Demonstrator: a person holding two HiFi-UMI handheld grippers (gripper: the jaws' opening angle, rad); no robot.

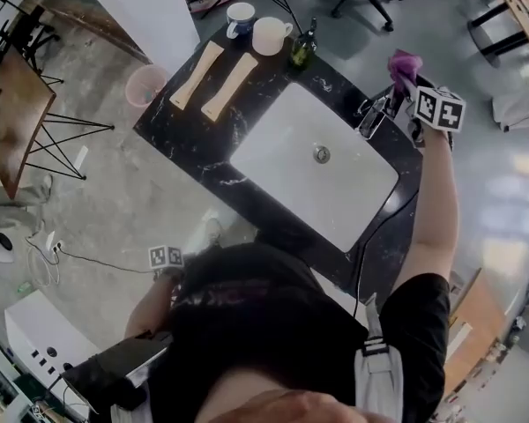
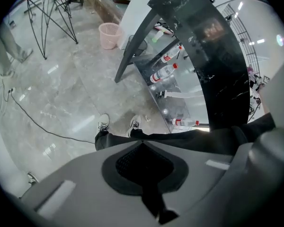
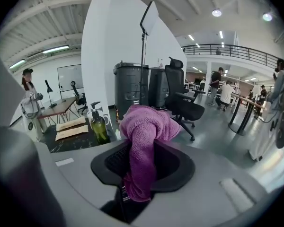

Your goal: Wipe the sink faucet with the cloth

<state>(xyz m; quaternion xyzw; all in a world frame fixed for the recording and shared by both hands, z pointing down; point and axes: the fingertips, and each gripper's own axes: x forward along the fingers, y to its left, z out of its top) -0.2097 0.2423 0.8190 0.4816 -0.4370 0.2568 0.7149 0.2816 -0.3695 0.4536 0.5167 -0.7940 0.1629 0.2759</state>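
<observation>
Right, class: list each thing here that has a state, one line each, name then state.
right gripper: shut on cloth
left gripper: shut, empty
cloth: bunched, clamped between jaws
faucet: cloth not on it
sink: empty
green bottle: upright
mugs: upright

the purple terry cloth (image 3: 143, 126) is bunched up and pinched between the jaws of my right gripper (image 3: 139, 174), bulging past their tips. the chrome faucet (image 1: 370, 117) stands near that gripper, apart from the cloth.
</observation>
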